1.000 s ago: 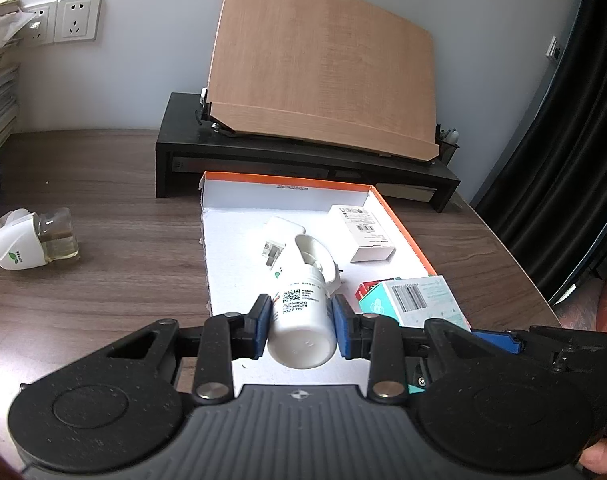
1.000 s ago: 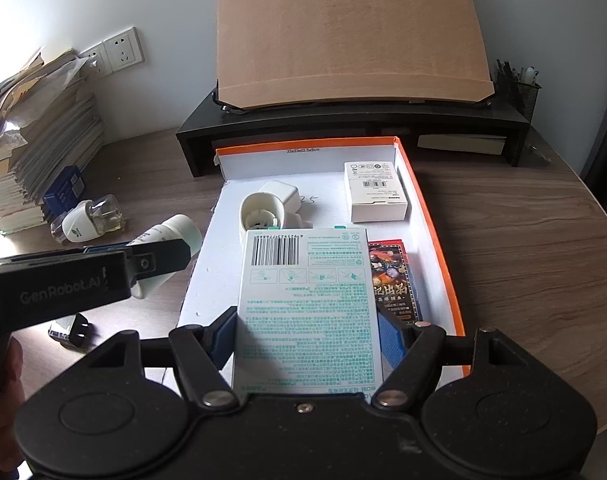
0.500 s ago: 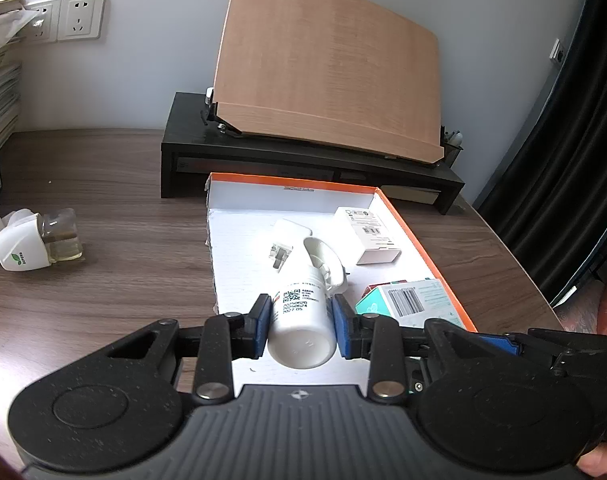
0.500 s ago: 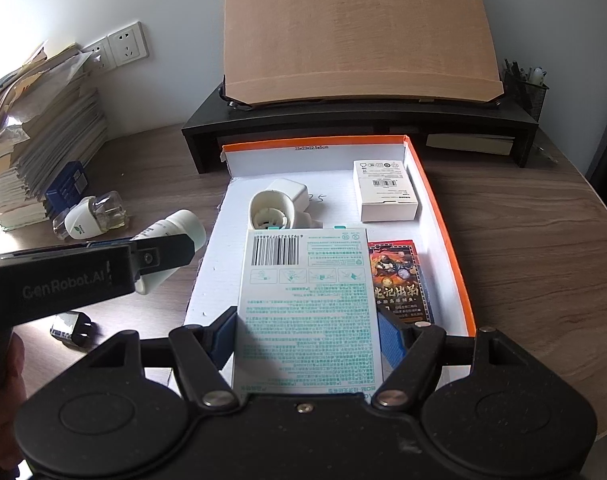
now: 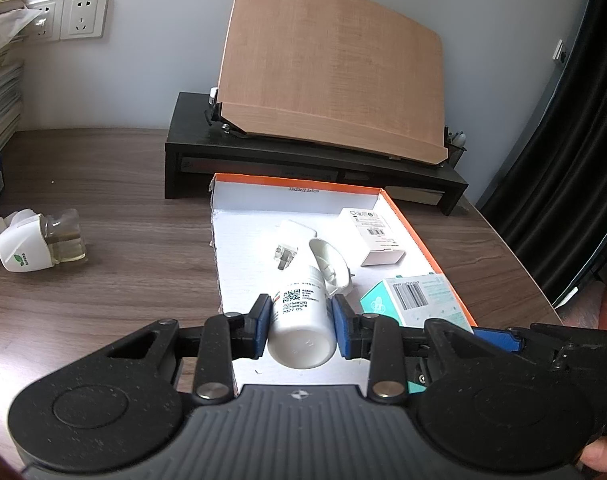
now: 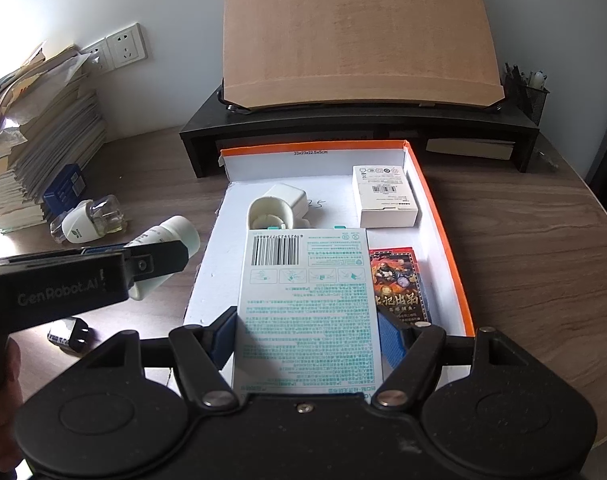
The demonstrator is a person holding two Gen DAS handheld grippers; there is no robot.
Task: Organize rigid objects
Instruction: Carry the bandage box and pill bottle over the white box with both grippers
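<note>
Shift since earlier frames: both views are seen slightly pulled back; the orange-rimmed tray [image 6: 455, 264] sits lower and farther in the right wrist view, and the card pack is now more fully uncovered beside the held box.
Left gripper [image 5: 301, 326]: closed on a white bottle [image 5: 301, 332], which is held by its body between the blue pads [image 5: 262, 325], base toward the camera, cap end pointing forward.
Bottle position: from the right wrist view it is carried over the wooden desk [image 6: 543, 248], just left of the tray's left edge, not yet over the tray floor.
Right gripper [image 6: 307, 344]: closed on a teal-printed box [image 6: 307, 304], gripped across its width, barcode end forward, held above the near part of the tray.
Tray contents: a small white carton [image 6: 385, 196] at the far right corner, a white plug adapter [image 6: 275, 210] near the centre, a red card pack [image 6: 399, 284] just right of the held box.
Unsorted on desk: a mosquito-repellent vaporiser [image 6: 89, 220] and a black charger [image 6: 69, 338] are left outside the tray.
Risk 1: the round, smooth bottle is judged likely to roll once released on its side; the adapter could be knocked.
Risk 2: the box, if lowered straight, may land partly on the card pack and rest tilted.
Risk 3: the two grippers are close together; a clash is possible if both are lowered at once.
Unchanged: both grasps are as in the earlier frames.
</note>
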